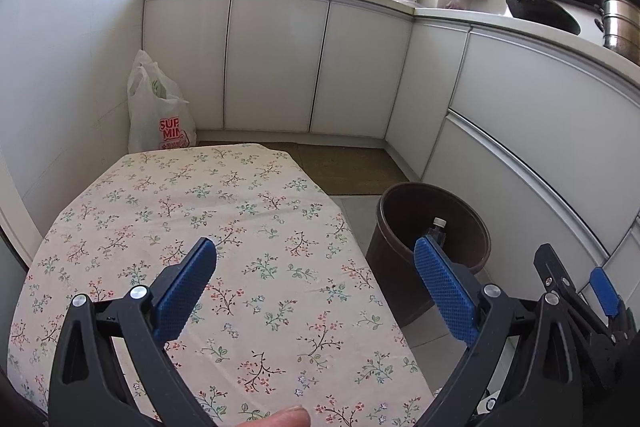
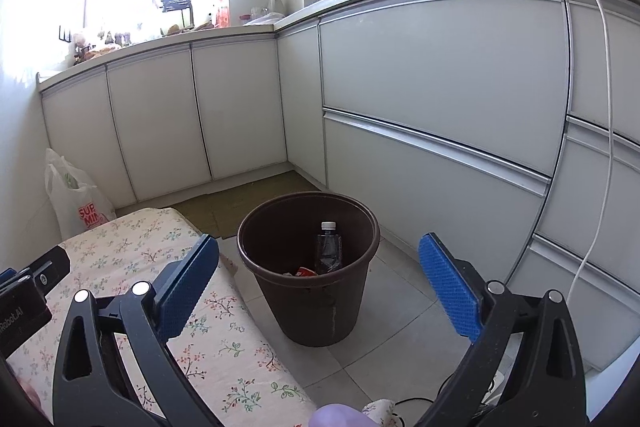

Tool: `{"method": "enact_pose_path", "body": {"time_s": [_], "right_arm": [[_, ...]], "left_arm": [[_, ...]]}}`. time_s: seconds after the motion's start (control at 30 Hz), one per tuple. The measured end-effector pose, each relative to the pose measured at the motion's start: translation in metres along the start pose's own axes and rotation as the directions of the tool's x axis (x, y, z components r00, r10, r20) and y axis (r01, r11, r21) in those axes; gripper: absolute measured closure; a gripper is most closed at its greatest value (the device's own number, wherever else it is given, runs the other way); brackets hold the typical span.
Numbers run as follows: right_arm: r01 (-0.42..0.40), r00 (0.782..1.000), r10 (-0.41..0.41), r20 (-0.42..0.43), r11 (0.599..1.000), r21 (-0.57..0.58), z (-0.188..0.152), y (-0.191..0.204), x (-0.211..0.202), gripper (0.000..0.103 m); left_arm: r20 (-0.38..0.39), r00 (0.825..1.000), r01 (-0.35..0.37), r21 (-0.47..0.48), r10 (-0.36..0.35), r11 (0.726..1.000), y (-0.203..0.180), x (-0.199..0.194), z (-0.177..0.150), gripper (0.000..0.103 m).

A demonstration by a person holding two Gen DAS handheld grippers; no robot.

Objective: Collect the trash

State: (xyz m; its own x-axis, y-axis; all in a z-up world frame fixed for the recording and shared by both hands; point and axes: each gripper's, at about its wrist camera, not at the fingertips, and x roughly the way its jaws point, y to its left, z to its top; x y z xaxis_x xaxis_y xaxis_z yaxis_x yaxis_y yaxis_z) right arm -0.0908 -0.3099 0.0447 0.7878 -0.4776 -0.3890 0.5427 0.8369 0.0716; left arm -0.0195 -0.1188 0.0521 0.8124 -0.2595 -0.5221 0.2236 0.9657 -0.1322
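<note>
At the bottom of the left wrist view the left tongs [image 1: 314, 283] stand spread wide and released, gripping nothing, above the floral-print cloth-covered tabletop [image 1: 208, 211], which fills the lower left of the frame and shows no litter on it. In the right wrist view the right tongs [image 2: 318, 283] are likewise released and empty, hanging lower centre over the pale tiled floor [image 2: 400, 347], with the tabletop's edge at lower left.

Just beyond them, in the middle of that frame, stands the round dark-brown plastic waste bin [image 2: 312, 311]. Inside it a clear plastic bottle with a white cap [image 2: 329, 247] leans against the far wall, beside a red scrap [image 2: 305, 271] that is too small to identify; it may be a wrapper.

Judging by the bare cloth, the trash seems already collected, so the step in hand is a last check. Do it well by sweeping both cameras slowly along the tabletop edges and the floor round the bin, keeping the tongs released and clear of the rim.

Farther off, at the left edge, a white plastic shopping bag with red lettering [image 2: 76, 195] slumps against the white cabinet doors [image 2: 236, 115].
</note>
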Motion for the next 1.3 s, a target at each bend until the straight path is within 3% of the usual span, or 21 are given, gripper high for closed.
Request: {"method": "enact_pose_path", "body": {"time_s": [1.3], "right_arm": [[-0.018,1.0,0.017,-0.01,0.999,-0.036,-0.0008,-0.0002,0.0027,0.007]], "left_arm": [[-0.053,0.999,-0.006,-0.028,0.004,1.0,-0.0004,0.0098,0.0016,0.007]]}}
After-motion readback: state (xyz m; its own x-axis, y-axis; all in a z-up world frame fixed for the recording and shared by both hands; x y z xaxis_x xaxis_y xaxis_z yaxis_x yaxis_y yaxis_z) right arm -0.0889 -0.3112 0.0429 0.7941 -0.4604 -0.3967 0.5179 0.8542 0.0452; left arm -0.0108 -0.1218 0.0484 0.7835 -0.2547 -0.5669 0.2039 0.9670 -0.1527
